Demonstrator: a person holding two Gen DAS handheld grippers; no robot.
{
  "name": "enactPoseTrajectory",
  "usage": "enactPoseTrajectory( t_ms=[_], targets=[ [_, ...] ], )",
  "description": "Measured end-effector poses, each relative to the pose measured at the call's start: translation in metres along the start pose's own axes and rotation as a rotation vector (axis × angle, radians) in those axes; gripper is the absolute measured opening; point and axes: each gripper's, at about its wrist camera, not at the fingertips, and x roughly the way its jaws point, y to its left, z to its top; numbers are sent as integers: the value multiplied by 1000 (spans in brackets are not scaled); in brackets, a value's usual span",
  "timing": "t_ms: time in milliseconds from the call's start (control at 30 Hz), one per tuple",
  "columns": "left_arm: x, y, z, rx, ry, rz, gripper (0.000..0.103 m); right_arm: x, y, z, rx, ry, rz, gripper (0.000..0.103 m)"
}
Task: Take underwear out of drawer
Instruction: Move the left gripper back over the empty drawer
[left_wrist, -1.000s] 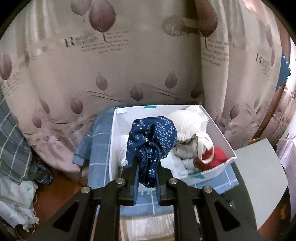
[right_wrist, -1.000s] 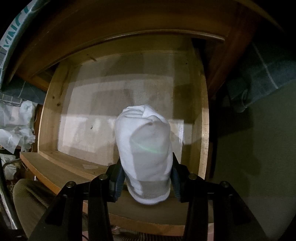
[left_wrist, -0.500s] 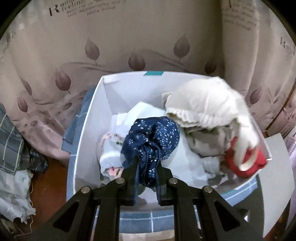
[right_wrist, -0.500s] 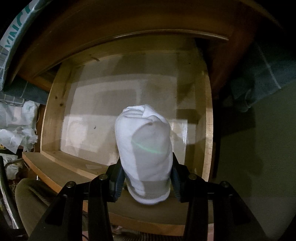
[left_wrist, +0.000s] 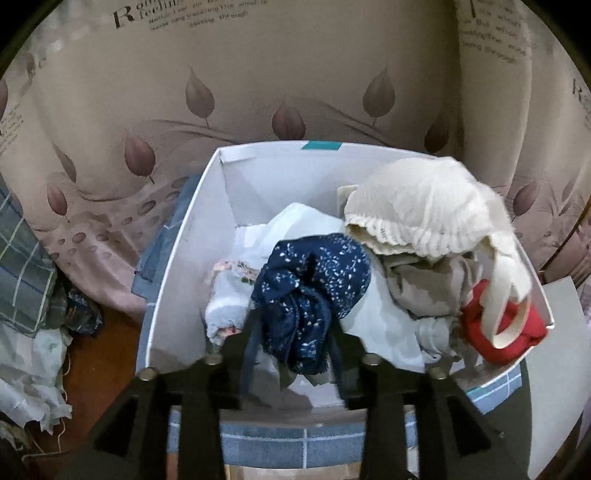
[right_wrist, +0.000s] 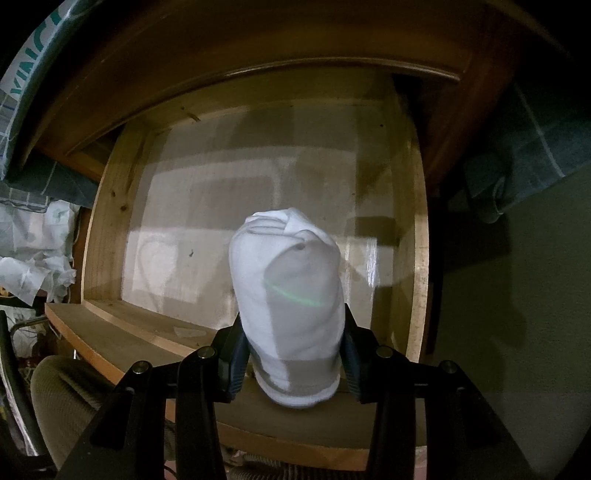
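Behind everything in the left view, a leaf-printed curtain (left_wrist: 258, 92). In the right view, a bare wooden drawer (right_wrist: 107, 236), pulled out. Near the curtain, a white box (left_wrist: 177, 266) heaped with clothes: cream lace bra (left_wrist: 424, 218) far right, red garment (left_wrist: 480, 325) at the right wall. On the heap's near side, navy dotted underwear (left_wrist: 314, 288), between the fingers of the left claw (left_wrist: 291, 336); jaws just spread apart, pads off the cloth. Over the drawer, rolled white garment (right_wrist: 288, 295) pinched firmly in the right claw (right_wrist: 291, 354), hanging clear of the drawer floor.
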Motion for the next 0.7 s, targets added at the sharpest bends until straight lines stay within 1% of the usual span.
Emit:
enactPoseTrajectory(
  t_ms=[33,67,133,300,400,533,700],
  targets=[
    [-4,0,0,3,-10,7,53,0,0,1,1,0,-1,41],
    [-9,0,1,8,-23,12,58,0,0,1,1,0,-2,41],
    [-20,1,1,17,-58,12,58,0,1,1,0,1,-5,41],
    [-43,8,1,3,-89,-1,58,1,2,1,-2,5,-11,41],
    [-58,14,-7,-9,-114,-6,58,1,2,2,-2,4,-16,41],
    [-74,24,-30,-16,-135,9,58,1,3,1,-3,3,-20,41],
    [-76,38,-68,-32,-117,31,58,1,3,1,-7,2,-30,41]
  ],
)
